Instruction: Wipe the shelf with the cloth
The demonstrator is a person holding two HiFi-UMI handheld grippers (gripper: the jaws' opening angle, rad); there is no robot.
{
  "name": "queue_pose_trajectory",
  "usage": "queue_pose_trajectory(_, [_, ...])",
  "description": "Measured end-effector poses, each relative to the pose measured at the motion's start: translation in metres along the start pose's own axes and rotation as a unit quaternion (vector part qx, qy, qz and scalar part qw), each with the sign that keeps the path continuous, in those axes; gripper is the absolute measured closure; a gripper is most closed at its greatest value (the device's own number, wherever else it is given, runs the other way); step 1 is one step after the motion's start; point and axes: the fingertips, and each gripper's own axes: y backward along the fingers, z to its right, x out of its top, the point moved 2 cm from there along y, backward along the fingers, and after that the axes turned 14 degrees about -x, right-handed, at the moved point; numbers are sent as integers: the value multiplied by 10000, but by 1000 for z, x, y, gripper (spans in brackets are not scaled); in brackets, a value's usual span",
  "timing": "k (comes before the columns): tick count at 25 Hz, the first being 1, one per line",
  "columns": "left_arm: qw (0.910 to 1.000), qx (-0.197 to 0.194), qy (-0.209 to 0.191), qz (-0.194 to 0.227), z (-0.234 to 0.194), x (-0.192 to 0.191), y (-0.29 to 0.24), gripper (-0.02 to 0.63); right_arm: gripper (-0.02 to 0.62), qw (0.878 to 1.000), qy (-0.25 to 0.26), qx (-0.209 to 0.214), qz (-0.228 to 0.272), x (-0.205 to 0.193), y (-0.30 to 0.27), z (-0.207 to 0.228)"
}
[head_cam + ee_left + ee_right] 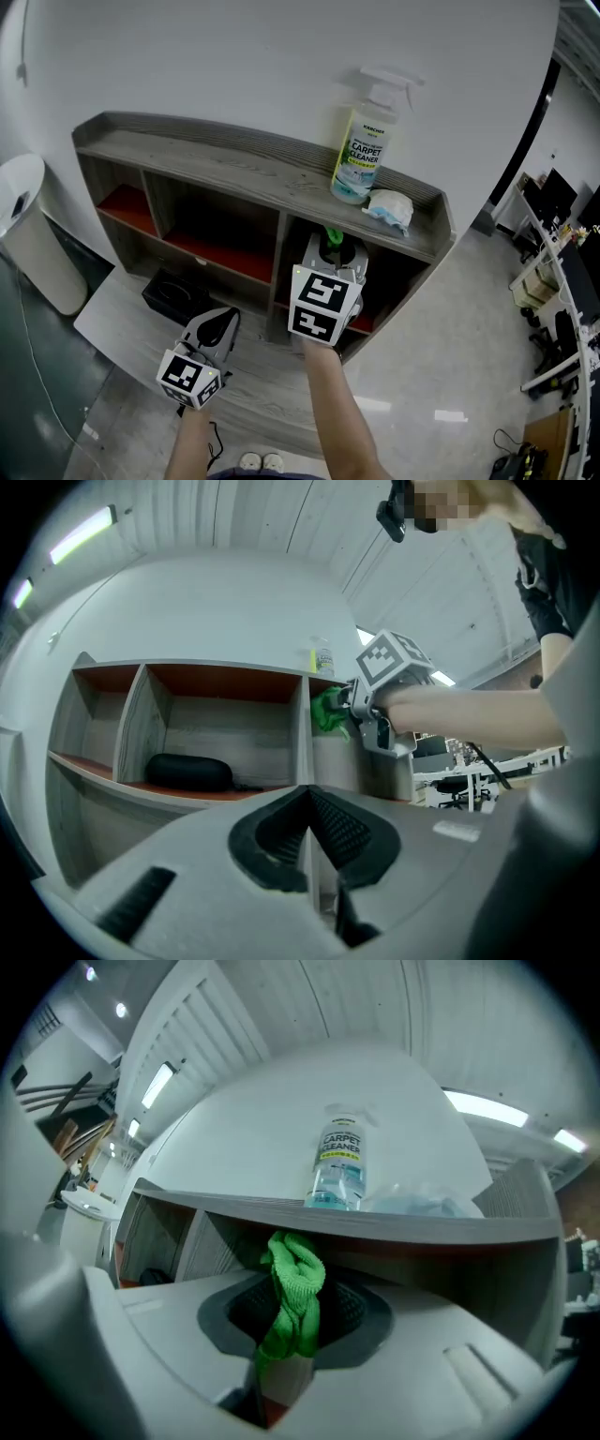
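Note:
A grey wooden shelf unit (pixel 244 169) with red-lined compartments stands against the white wall. My right gripper (pixel 330 246) is shut on a green cloth (pixel 292 1293), whose bunched end (pixel 331 234) pokes out just below the front edge of the top board (pixel 375 1222), at the right-hand compartment. In the left gripper view the cloth (pixel 328 710) and the right gripper show from the side. My left gripper (pixel 220 328) hangs lower and to the left, in front of the unit, jaws shut with nothing between them (pixel 311 832).
On the top board stand a carpet cleaner spray bottle (pixel 367 141) and a crumpled white-blue wipe (pixel 389 209). A black case (pixel 173 292) lies on a lower shelf (pixel 187 772). A white bin (pixel 28 230) stands at the left. Desks and chairs fill the far right.

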Motion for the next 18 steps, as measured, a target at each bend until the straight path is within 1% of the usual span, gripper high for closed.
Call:
queue_pose_trajectory(4, [10000, -41, 10, 6, 2, 0, -1, 607, 492, 9986, -368, -347, -129, -5, 1, 32])
queue_pose_trajectory(7, [9999, -122, 20, 19, 5, -1, -6, 607, 492, 9964, -505, -655, -201, -11, 2, 61])
queue_pose_trajectory(11, [9996, -287, 36, 45, 12, 0, -16, 607, 492, 9936, -594, -926, -248, -15, 6, 89])
queue_pose_trajectory(15, [9991, -406, 52, 61, 18, -1, -25, 607, 492, 9932, -365, -1075, -242, -18, 6, 103])
queue_pose_trajectory(18, [9989, -456, 87, 69, 20, -3, -28, 607, 492, 9950, 68, -971, -236, -17, 9, 100])
